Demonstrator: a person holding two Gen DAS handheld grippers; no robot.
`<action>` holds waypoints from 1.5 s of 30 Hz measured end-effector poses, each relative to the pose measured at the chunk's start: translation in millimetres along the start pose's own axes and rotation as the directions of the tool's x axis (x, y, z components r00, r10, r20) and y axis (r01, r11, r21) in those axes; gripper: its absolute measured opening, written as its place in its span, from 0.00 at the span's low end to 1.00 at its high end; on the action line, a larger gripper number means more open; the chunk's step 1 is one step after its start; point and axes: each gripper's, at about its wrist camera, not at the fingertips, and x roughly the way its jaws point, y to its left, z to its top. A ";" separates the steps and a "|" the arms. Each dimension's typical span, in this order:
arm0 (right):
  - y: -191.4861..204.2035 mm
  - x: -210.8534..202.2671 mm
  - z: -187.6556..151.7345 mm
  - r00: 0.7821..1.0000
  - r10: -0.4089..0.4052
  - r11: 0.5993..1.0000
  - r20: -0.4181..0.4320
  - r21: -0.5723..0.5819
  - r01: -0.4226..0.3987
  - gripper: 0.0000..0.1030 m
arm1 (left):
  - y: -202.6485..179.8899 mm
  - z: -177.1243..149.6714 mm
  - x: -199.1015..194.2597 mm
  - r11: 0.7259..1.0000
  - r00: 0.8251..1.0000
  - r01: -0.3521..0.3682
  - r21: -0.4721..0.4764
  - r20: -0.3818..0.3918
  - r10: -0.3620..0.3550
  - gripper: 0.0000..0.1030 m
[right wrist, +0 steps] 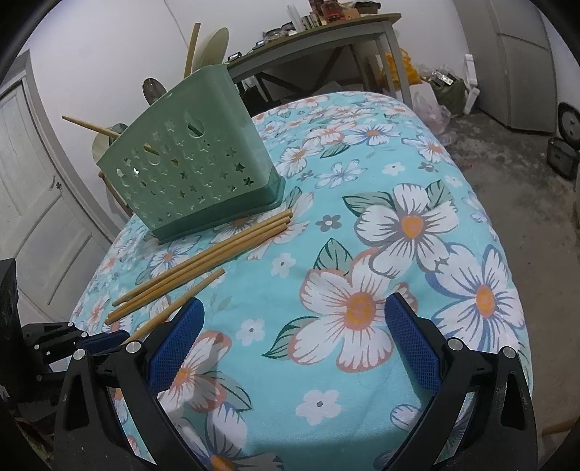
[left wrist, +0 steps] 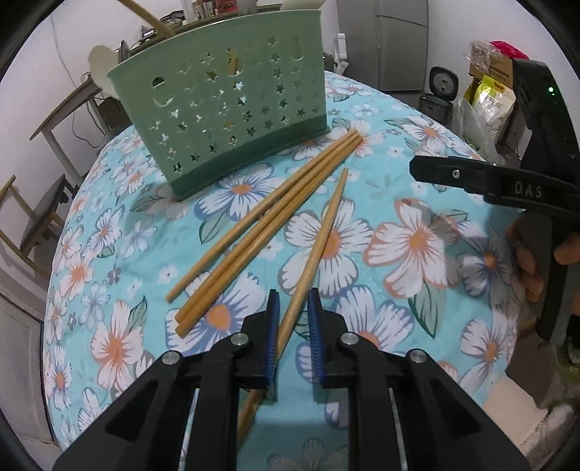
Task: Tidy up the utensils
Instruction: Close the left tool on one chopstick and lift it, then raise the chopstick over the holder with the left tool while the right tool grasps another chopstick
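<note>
You're on the pickup, left gripper (left wrist: 293, 308) down over the lone chopstick (left wrist: 319, 246), jaws drawn in close on either side of it. From the left wrist cam there's a sliver of gap by the right pad, so I can't call it clamped yet; looks like near contact, stick running between the pads and on back under the gripper body. Right gripper (right wrist: 293, 326) is hanging w/ jaws wide apart, nothing between them, just flowered cloth below.

The other three chopsticks (left wrist: 261, 228) lie bundled side by side just left of yours, tips reaching toward the green utensil holder (left wrist: 224, 108). Holder stands upright at the far side, star cutouts in its wall, a few utensils already poking out the top.

Next move, as I read it: finish the squeeze, lift the stick clear w/o nudging the bundle, tip it upright and drop it in the holder's top. It's thin and round, so it could roll or pivot in the pads if the grip lands off-centre.

Surface is a rounded table under a turquoise floral tablecloth (right wrist: 362, 181), soft, slightly wrinkled. Room: white walls, a door at left in the right cam, a cluttered side table (right wrist: 326, 32) behind, grey fridge (left wrist: 395, 43), bags and a rice cooker on the floor.
</note>
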 end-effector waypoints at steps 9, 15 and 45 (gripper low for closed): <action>-12.3 -6.1 0.2 0.995 0.091 0.994 0.026 0.064 -0.093 0.93 | -6.4 43.7 19.5 0.996 0.996 0.089 -0.017 -0.013 -0.090 0.23; -16.2 -8.5 0.9 0.991 0.126 0.989 0.039 0.078 -0.129 0.92 | -19.5 70.0 41.2 0.993 0.992 0.119 0.018 -0.030 -0.119 0.23; -2.3 -4.3 25.1 0.969 0.229 0.958 -0.097 0.198 -0.207 0.61 | 50.9 46.9 -22.6 0.939 0.986 0.119 -0.322 0.146 -0.075 0.05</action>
